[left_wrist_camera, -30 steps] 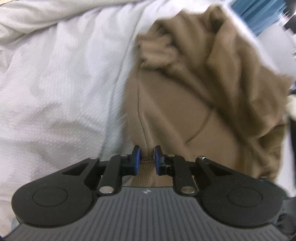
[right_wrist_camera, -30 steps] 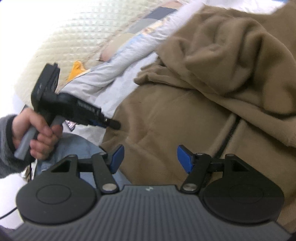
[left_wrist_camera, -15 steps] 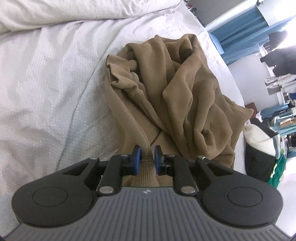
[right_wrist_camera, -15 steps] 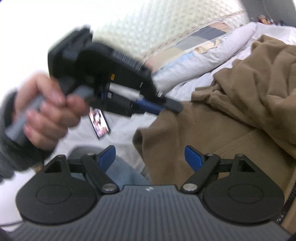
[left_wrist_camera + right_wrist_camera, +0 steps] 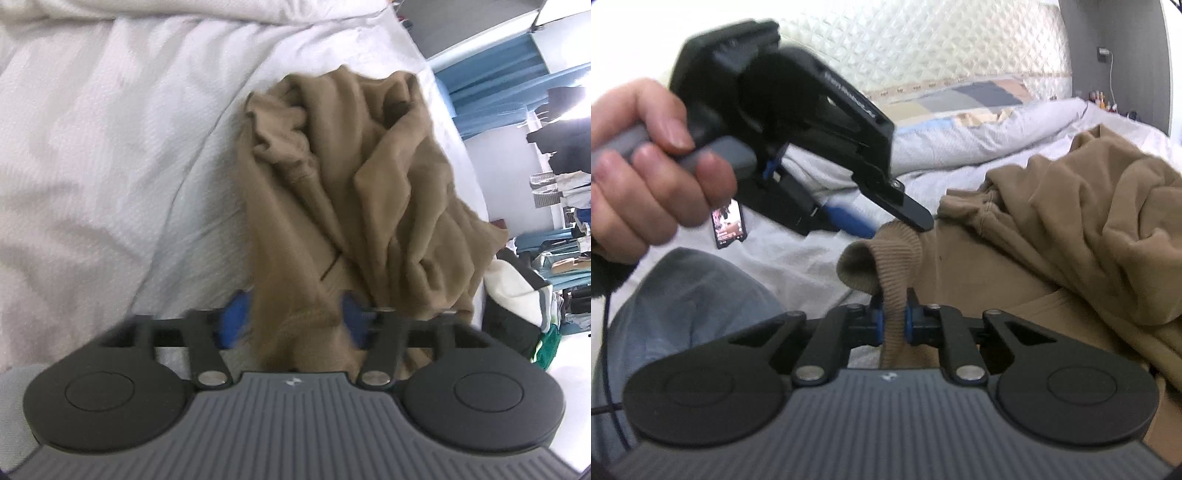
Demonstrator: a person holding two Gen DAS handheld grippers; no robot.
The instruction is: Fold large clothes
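Sweater (image 5: 1052, 229) hem, just freed by the widened left tool (image 5: 295, 317), is now pinched in the right tool (image 5: 893, 325).

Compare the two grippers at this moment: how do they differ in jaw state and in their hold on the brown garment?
The right gripper is shut, its pads pinching the ribbed hem of the brown garment; the left gripper has just been opening, its jaws wide, fabric between them but not pressed. The right gripper's pads look sharp; the left gripper's are blurred. Both are black with blue pads, over the white bedding.
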